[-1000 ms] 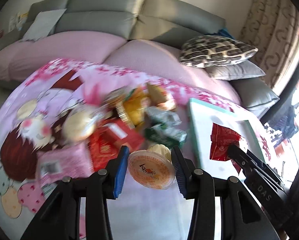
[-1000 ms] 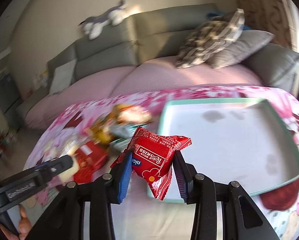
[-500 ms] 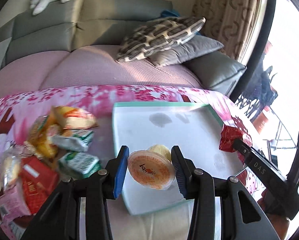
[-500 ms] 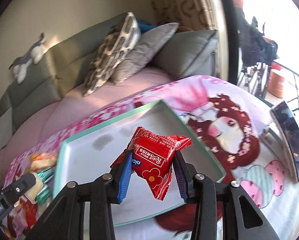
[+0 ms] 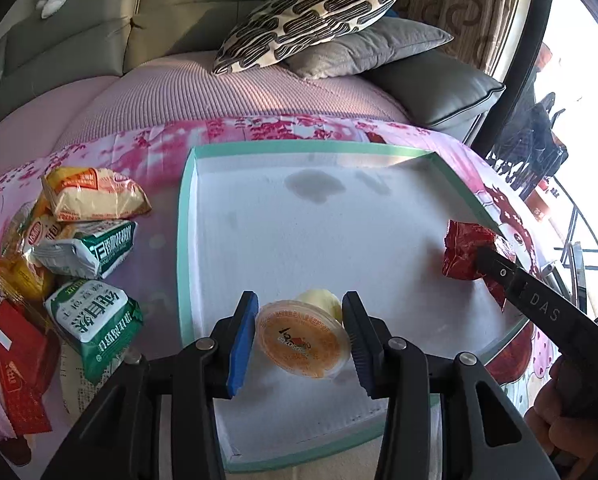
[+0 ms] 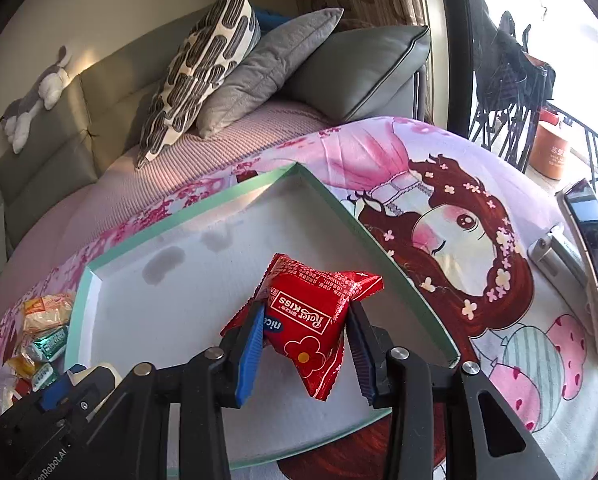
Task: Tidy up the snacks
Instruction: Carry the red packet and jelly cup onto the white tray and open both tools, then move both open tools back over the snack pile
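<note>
Grippers both grip snacks over our tray (image 5: 185, 240): left gripper (image 5: 301, 338) clamps a cup (image 5: 302, 340), right gripper (image 6: 307, 344) clamps a red packet (image 6: 311, 320).

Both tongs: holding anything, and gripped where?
Left tongs: orange-lidded jelly cup, clamped across its sides. Right tongs: red snack packet, pinched at its side edges.

The red packet (image 6: 305, 322) reads "Rater KISS" and "nice". The right tongs' (image 5: 477, 254) arm carries "DAS"; the left tongs' (image 6: 69, 378) body shows "enRobot.AI". Chinese characters on the green packets (image 5: 93, 326) are unclear.
</note>
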Demonstrator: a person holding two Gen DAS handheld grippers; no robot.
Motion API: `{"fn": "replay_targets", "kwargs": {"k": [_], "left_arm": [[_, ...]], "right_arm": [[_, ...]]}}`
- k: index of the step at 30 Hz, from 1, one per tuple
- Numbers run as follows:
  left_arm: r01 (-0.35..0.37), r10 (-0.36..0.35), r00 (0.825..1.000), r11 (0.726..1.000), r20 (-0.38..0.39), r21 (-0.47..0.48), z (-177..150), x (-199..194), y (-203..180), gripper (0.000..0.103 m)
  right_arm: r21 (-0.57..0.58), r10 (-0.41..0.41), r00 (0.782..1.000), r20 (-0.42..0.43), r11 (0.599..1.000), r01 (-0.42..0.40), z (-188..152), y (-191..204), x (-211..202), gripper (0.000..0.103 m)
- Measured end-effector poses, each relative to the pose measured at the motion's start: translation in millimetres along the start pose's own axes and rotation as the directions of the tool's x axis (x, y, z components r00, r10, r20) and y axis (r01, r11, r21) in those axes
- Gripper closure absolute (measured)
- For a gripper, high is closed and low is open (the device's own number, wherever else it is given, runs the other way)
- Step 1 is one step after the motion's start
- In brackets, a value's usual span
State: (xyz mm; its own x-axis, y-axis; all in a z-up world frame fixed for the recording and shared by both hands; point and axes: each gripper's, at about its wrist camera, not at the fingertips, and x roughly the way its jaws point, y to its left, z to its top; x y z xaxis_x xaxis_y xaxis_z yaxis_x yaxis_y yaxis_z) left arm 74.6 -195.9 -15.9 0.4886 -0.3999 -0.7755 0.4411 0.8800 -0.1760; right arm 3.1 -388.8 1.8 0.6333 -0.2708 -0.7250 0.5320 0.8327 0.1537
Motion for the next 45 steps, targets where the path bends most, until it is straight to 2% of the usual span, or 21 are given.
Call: {"fn": "replay_targets", "kwargs": {"k": [10,12,19,24,27,28,31,34,35,41,45], "left_arm": [[0.011,-0.011,1.0,1.0,-0.01,-0.018,-3,4,4,0.057],[0.011,-0.011,1.0,1.0,-0.022,-0.02,-2,6,3,0.056],[-0.013,0.013,0.999,1.0,-0.039,-0.009,-3,8,0,0.033],[-0.017,0.017,0.999,1.0,-0.031,-0.005,-1,5,-1,0.025],[-0.037,0.037,0.999,0.999,-0.013,0.01,0,1,-4,0.01],[-0.045,0.045,0.999,0.999,-0.004,0.013,1,0,-4,0.008],[-0.034,0.034,0.999,0.999,0.01,-0.008,2,-4,0,0.008],[-0.021,0.022,1.0,0.999,0.021,-0.025,3,-10,2,0.004],[-0.034,0.034,0.999,0.999,0.025,-0.027,4,-12,1,0.0],[-0.054,0.059,0.996,0.996,0.068,-0.071,9,-30,9,0.0],[-0.145,0.158,0.984,0.98,0.087,-0.137,11,-46,30,0.0]], "right_arm": [[-0.034,-0.021,1.0,0.004,0.999,0.021,-3,5,5,0.057],[-0.035,-0.023,1.0,-0.001,0.999,0.023,-3,5,7,0.047],[-0.047,-0.025,1.0,-0.019,0.999,0.024,-6,5,14,0.044],[-0.055,-0.012,1.0,-0.009,0.998,0.012,-7,6,15,0.028],[-0.067,-0.002,1.0,0.004,0.998,0.002,-7,8,13,0.02],[-0.07,0.001,1.0,0.01,0.998,-0.001,-7,9,12,0.019],[-0.073,0.007,1.0,0.026,0.997,-0.005,-7,10,10,0.013],[-0.068,0.007,0.999,0.039,0.998,-0.005,-6,10,8,0.001],[-0.066,0.009,0.999,0.045,0.998,-0.006,-6,10,7,0.0],[-0.061,0.019,0.997,0.078,0.998,-0.014,-4,9,0,0.0],[-0.061,0.024,0.995,0.101,0.998,-0.018,-3,10,-6,0.0]]}}
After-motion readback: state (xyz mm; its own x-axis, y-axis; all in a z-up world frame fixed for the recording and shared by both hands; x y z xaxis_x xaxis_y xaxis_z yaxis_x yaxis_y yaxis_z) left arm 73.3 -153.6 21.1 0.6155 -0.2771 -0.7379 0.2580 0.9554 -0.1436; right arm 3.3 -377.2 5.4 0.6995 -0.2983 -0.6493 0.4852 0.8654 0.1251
